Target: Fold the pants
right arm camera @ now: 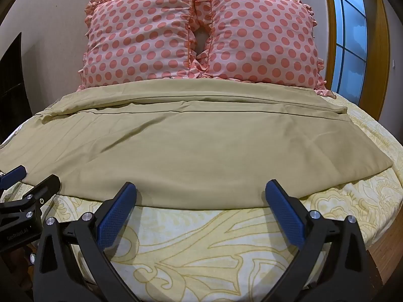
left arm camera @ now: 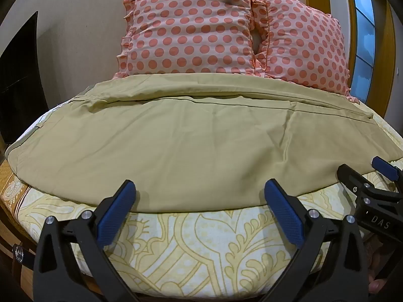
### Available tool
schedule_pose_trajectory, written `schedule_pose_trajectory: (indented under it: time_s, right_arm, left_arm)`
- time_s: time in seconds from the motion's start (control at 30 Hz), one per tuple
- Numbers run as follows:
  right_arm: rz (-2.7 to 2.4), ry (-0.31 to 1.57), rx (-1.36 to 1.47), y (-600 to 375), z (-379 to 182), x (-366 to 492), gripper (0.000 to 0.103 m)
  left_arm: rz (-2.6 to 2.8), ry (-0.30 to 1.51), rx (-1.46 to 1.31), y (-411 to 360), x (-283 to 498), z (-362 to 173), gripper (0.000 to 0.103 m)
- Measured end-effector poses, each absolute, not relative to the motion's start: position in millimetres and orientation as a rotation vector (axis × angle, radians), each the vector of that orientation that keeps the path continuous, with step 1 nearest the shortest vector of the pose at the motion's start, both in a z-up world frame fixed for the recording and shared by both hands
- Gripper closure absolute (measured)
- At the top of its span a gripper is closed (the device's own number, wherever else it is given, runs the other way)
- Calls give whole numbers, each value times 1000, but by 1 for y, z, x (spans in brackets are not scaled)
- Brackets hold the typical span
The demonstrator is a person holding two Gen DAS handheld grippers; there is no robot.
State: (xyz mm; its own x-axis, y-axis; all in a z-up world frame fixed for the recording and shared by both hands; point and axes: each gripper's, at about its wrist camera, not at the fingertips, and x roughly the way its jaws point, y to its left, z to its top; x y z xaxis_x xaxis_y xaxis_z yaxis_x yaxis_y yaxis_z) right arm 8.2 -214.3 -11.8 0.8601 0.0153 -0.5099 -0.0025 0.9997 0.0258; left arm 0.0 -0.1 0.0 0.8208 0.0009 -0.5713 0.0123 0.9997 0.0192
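Tan pants (left arm camera: pixel 176 146) lie flat across the bed, one leg laid over the other, long edge towards me; they also show in the right wrist view (right arm camera: pixel 191 148). My left gripper (left arm camera: pixel 200 191) is open and empty, its blue pads just over the pants' near edge. My right gripper (right arm camera: pixel 201 193) is open and empty at the same near edge, further right. The right gripper shows at the right of the left wrist view (left arm camera: pixel 362 168); the left gripper shows at the left of the right wrist view (right arm camera: pixel 35 176).
The bed has a yellow patterned sheet (left arm camera: pixel 201 246), also in the right wrist view (right arm camera: pixel 201 246). Two pink polka-dot pillows (left arm camera: pixel 191 27) (right arm camera: pixel 262 40) lean on the wall behind the pants. A window (right arm camera: pixel 350 40) is at right, a dark opening (left arm camera: pixel 17 75) at left.
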Motion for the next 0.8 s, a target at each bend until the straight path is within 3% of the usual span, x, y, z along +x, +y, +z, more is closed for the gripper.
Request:
schedule_pose_trajectory:
  time_s: [0.8]
  right_arm:
    - [9,533,24,-212,-12,9,1]
  left_arm:
    - [-6,603,22,0,0,0,2]
